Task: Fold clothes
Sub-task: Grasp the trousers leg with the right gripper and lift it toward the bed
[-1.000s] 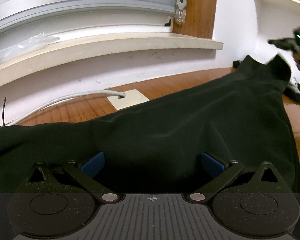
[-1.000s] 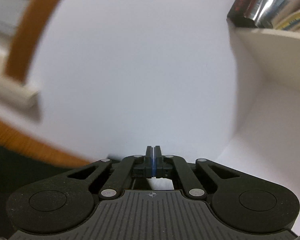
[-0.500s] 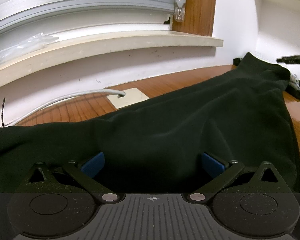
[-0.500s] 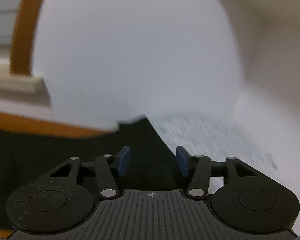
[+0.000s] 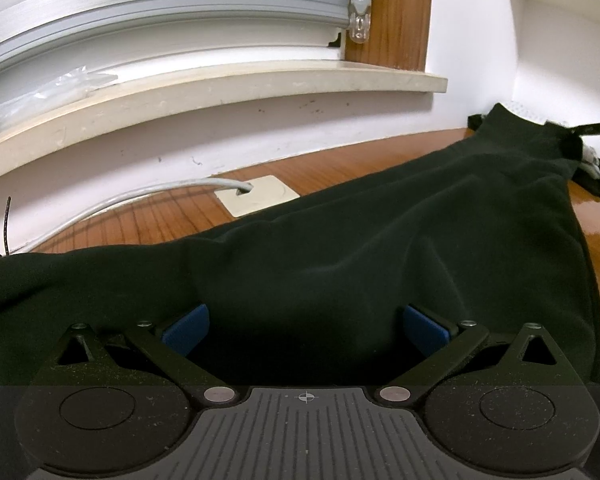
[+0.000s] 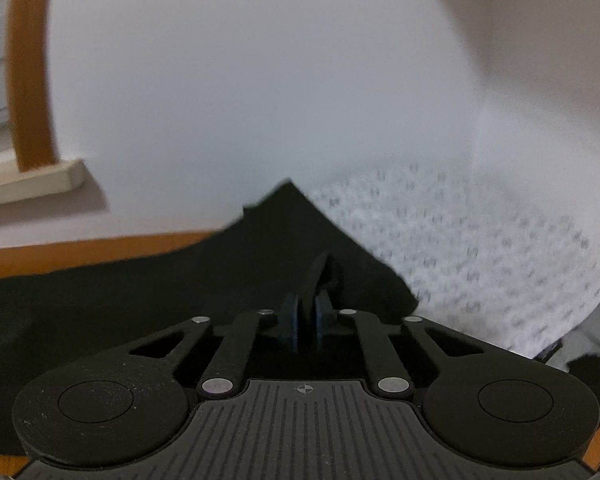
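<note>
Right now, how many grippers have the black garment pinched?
1. The right gripper is shut on a fold of the black garment at its far corner. The left gripper stands open, cloth lying between its fingers; more may be hidden.

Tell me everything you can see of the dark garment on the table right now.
The dark garment is black or very dark green, soft and matte like fleece or jersey, and lies spread and rumpled in low folds across the wooden table. Its near part lies between the wide-open fingers of the left gripper, unpinched. At its far corner, the right gripper is shut on a raised fold, beside a white patterned cloth.
</note>
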The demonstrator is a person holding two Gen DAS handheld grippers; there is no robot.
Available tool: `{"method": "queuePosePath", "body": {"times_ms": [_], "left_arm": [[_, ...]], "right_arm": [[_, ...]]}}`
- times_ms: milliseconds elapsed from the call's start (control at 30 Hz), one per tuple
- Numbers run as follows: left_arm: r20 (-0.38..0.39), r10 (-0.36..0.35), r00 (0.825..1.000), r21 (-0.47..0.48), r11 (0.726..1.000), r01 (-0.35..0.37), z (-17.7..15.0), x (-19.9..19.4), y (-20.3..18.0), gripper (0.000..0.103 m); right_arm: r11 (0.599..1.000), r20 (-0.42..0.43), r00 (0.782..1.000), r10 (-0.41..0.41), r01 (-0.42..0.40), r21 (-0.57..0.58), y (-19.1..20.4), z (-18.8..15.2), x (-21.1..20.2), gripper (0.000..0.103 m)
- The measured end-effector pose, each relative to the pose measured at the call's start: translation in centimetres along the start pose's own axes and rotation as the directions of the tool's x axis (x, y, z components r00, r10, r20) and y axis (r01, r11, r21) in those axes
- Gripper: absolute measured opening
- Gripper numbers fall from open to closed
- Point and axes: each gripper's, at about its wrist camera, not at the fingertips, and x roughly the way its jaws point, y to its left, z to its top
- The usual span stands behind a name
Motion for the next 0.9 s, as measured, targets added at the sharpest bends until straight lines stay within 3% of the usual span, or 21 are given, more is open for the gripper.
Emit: {"method": "queuePosePath", "body": {"times_ms": [100,267,400,467,533,567,600,767,900], "left_arm": [[0.002,-0.001,1.0,-0.001,1.0,0.001,0.0,0.0,0.0,0.103],[0.03,0.019,0.999,-0.018,1.0,-0.019,-0.1,-0.6,0.2,0.103],[0.069,0.058,0.996,-0.062,0.997,-0.054,-0.1,-1.4,0.9,0.103],[0.075,0.056,0.996,-0.085,0.995,-0.049,0.0,-1.5,1.3,0.103],[0.069,0.051,0.996,-0.09,0.995,-0.045,0.0,-1.4,1.4,0.103],[0.064,0.051,0.997,-0.085,0.995,-0.046,0.0,-1.3,1.4,0.103],[0.06,0.051,0.997,-0.08,0.996,-0.047,0.1,-1.2,1.3,0.103],[0.033,0.059,0.998,-0.047,0.997,-0.057,0.2,-0.7,0.9,0.103],[0.036,0.057,0.998,-0.02,0.998,-0.056,1.0,-0.4,0.3,0.103]], "right_arm": [[1.0,0.094,0.996,-0.01,0.011,-0.012,0.6,1.4,-1.5,0.007],[0.997,0.175,0.984,-0.03,0.042,-0.066,2.9,6.3,1.1,0.007],[0.998,0.193,0.98,-0.037,0.047,-0.048,4.3,9.9,5.0,0.007],[0.995,0.15,0.985,-0.08,0.089,-0.05,5.0,10.3,7.7,0.008],[0.995,0.09,0.991,-0.097,0.1,-0.027,5.0,9.7,9.7,0.016],[0.994,0.076,0.991,-0.105,0.107,-0.018,5.1,9.1,10.3,0.028],[0.995,0.073,0.993,-0.095,0.097,-0.012,5.0,8.4,10.3,0.047],[1.0,0.059,0.998,-0.031,0.031,-0.004,4.7,4.5,8.3,0.053],[0.998,0.058,0.997,0.044,-0.046,0.038,4.9,1.3,6.2,0.064]]}}
